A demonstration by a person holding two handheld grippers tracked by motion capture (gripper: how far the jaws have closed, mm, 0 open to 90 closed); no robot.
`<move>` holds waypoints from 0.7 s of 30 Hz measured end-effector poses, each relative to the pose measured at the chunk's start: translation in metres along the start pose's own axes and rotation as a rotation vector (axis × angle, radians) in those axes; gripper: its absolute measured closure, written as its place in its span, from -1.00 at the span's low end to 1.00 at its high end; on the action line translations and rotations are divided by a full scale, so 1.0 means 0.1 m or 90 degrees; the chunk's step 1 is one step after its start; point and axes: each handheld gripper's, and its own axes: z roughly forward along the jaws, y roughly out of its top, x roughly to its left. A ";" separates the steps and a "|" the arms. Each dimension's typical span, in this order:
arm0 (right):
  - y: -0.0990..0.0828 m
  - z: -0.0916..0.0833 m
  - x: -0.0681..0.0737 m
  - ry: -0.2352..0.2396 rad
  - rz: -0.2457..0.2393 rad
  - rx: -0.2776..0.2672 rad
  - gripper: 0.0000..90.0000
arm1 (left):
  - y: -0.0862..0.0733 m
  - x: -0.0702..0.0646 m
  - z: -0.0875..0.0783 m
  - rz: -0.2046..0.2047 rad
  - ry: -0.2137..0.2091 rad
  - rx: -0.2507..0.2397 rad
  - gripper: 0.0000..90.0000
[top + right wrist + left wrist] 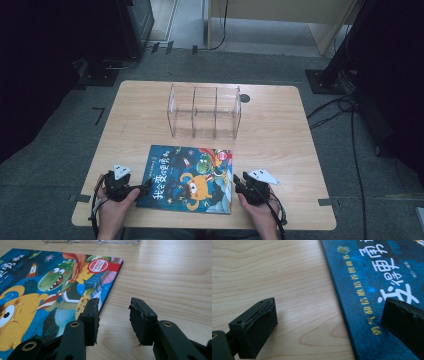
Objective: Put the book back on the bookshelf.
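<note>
**Both claws at the book's edges**

On the pale wooden table (280, 130), the blue picture book with an orange monster on its cover (192, 177) lies flat at six o'clock from the clear plastic three-slot rack (204, 111). My left claw (142, 189) sits at the book's nine o'clock edge, jaws spread wide, one over the cover, one over bare wood. My right claw (237, 181) sits at three o'clock, jaws parted and straddling the edge, grasping nothing.
</note>
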 end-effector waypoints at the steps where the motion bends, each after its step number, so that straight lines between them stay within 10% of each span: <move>1: -0.01 0.01 0.02 0.004 0.000 0.001 0.33 | 0.00 -0.02 0.00 0.000 -0.002 -0.001 -0.99; 14: -0.07 0.12 0.26 0.036 -0.001 0.028 0.40 | 0.01 -0.18 0.03 0.030 -0.050 0.009 -0.99; 21: -0.09 0.12 0.22 0.044 0.047 0.029 0.42 | 0.00 -0.34 0.04 0.059 -0.088 0.002 -0.87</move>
